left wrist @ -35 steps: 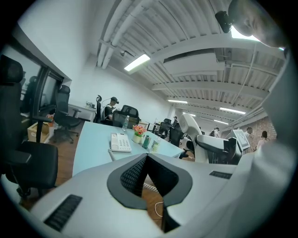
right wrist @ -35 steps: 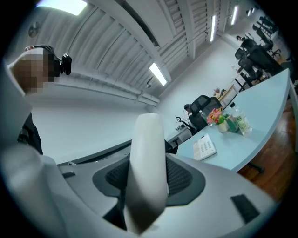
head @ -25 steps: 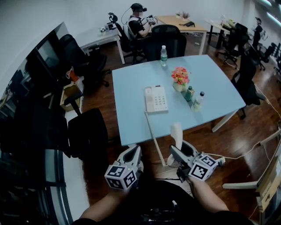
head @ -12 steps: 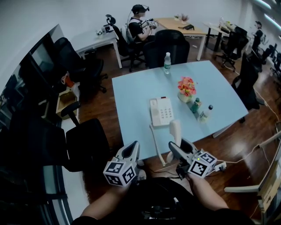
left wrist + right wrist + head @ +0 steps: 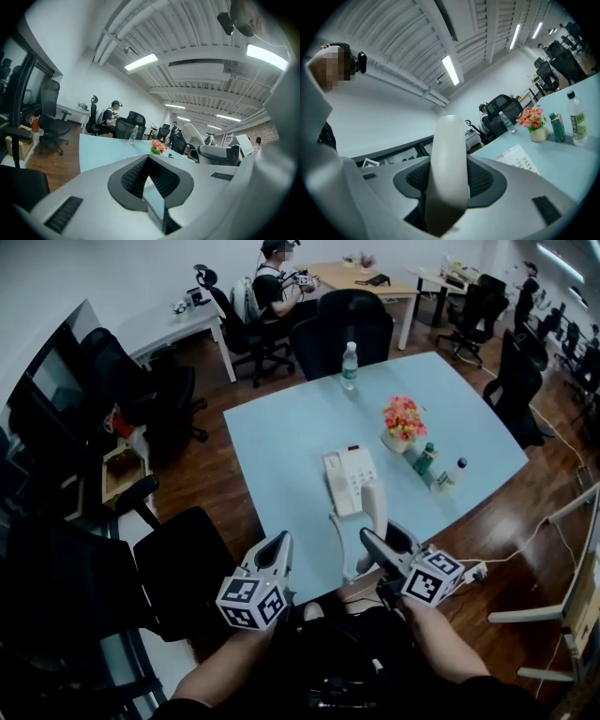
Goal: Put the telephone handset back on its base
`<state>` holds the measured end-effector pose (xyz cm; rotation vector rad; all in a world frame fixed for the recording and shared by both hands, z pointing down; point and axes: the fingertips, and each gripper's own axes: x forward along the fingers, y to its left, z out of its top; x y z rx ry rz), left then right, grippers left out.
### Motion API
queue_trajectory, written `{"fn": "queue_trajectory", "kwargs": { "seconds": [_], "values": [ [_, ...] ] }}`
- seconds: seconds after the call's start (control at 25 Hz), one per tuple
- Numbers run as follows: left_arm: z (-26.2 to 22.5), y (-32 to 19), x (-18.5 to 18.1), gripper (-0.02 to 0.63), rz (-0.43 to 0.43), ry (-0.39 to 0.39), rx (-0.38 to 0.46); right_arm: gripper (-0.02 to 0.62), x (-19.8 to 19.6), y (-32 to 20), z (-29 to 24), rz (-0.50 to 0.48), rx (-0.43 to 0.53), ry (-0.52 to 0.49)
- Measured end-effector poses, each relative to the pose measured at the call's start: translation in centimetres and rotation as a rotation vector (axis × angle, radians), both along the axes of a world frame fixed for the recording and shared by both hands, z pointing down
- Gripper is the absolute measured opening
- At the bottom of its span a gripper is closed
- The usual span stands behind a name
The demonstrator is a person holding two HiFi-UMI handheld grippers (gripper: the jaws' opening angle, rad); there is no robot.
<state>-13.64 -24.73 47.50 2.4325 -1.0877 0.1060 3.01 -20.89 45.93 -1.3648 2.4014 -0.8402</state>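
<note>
The white telephone handset (image 5: 375, 507) stands upright in my right gripper (image 5: 383, 540), whose jaws are shut on its lower part; the right gripper view has the handset (image 5: 450, 164) filling the gap between the pads. It hovers over the near edge of the light-blue table (image 5: 281, 456), just short of the white keypad base (image 5: 346, 480), which also shows in the right gripper view (image 5: 516, 160). A coiled cord (image 5: 336, 538) runs from the base off the table edge. My left gripper (image 5: 278, 545) hangs to the left, below the table edge, shut and holding nothing (image 5: 148, 158).
On the table beyond the base stand a pot of flowers (image 5: 403, 420), a water bottle (image 5: 350, 365) and two small bottles (image 5: 427, 458). Black office chairs (image 5: 342, 329) ring the table; one (image 5: 183, 563) is close on my left. A person (image 5: 272, 277) sits at a far desk.
Both grippers have come closer to the table with the handset still held. The phone base, which lay well ahead a second ago, is now just beyond the handset's tip.
</note>
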Motion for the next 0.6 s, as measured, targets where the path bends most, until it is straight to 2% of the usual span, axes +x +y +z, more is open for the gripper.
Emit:
{"fn": "queue_trajectory", "kwargs": {
  "seconds": [0.28,0.6],
  "values": [
    [1.8,-2.8,-1.1,-0.003,0.010,0.024,-0.042,0.230,-0.1,-3.1,1.4,0.033,-0.049,0.045],
    [4.0,-5.1,-2.4,-0.003,-0.065,0.037,-0.085,0.230,1.3,-8.4,3.9,0.006,-0.100,0.090]
  ]
}}
